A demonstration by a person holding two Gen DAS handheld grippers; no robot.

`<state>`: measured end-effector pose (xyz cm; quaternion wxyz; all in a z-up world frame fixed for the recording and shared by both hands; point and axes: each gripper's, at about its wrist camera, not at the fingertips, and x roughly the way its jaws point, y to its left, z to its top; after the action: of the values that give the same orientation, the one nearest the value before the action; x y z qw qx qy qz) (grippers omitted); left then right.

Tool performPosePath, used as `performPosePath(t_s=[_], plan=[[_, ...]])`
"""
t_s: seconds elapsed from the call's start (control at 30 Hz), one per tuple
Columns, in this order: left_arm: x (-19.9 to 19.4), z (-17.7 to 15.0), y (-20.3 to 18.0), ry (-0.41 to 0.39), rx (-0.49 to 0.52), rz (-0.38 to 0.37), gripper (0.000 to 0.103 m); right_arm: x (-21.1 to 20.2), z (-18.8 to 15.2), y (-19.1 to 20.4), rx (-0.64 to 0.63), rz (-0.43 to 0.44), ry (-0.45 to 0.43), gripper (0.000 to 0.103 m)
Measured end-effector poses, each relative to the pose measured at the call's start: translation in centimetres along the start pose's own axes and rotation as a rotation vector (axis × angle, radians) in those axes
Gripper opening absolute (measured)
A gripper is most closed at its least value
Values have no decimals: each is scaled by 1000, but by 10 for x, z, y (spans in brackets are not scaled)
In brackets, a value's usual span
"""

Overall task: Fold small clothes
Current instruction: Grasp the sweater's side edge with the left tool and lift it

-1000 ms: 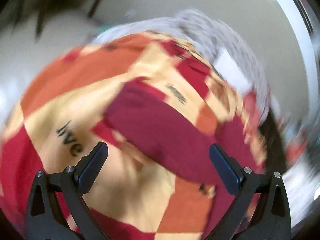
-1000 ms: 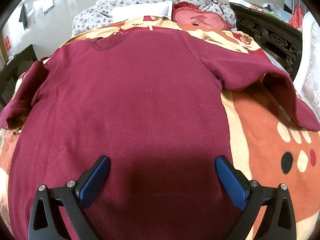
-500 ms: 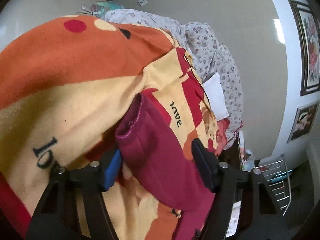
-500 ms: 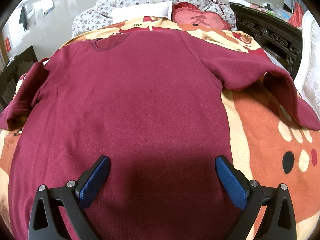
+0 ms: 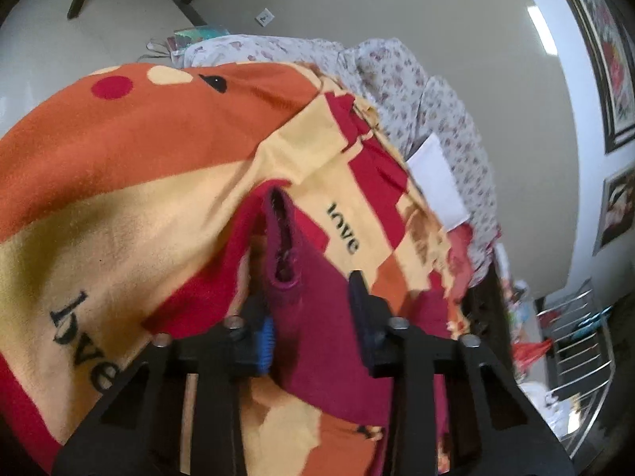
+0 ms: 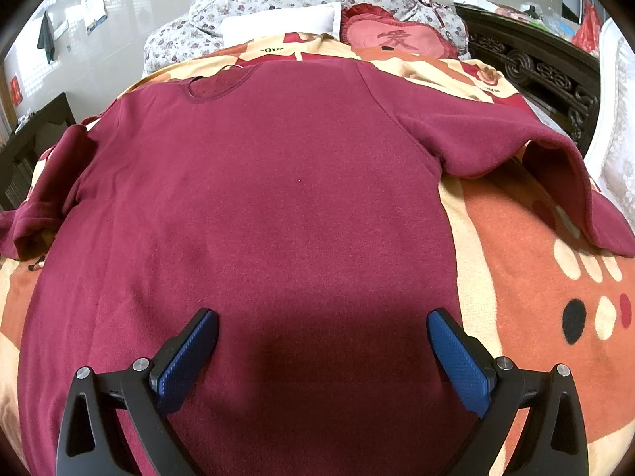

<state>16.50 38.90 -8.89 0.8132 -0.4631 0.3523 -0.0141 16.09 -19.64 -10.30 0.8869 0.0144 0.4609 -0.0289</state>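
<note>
**Left sleeve cuff being taken for the first fold**

The maroon shirt is spread flat on the patterned blanket, filling mid-frame. The left gripper is closing around the sleeve cuff, low centre, presumably to fold it inward. The right gripper is held wide open above the hem, gripping nothing.

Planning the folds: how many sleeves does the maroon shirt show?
2: left sleeve bunched at the shirt's left edge, right sleeve spread over the blanket.
</note>
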Motion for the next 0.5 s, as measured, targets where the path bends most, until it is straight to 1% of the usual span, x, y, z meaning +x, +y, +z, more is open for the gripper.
performPosePath(t_s=[0.03, 0.13, 0.17, 0.2, 0.27, 0.33, 0.43, 0.47, 0.5], plan=[[1, -1, 1, -4, 9, 28, 15, 0, 0, 0, 0, 0, 0, 103], [1, -2, 3, -29, 23, 83, 6, 1, 1, 0, 1, 1, 0, 103], [-1, -3, 2, -42, 30, 99, 5, 1, 1, 0, 0, 1, 0, 103], [-7, -3, -1, -72, 43, 109, 5, 0, 1, 0, 0, 1, 0, 103], [-23, -1, -10, -147, 72, 132, 5, 0, 1, 0, 0, 0, 0, 103], [-51, 4, -21, -249, 99, 146, 5, 0, 1, 0, 1, 1, 0, 103], [-89, 8, -31, -372, 113, 149, 5, 1, 1, 0, 1, 1, 0, 103], [-97, 9, -33, -394, 112, 137, 5, 1, 1, 0, 0, 1, 0, 103], [-100, 9, -35, -390, 112, 113, 5, 1, 1, 0, 0, 0, 0, 103]])
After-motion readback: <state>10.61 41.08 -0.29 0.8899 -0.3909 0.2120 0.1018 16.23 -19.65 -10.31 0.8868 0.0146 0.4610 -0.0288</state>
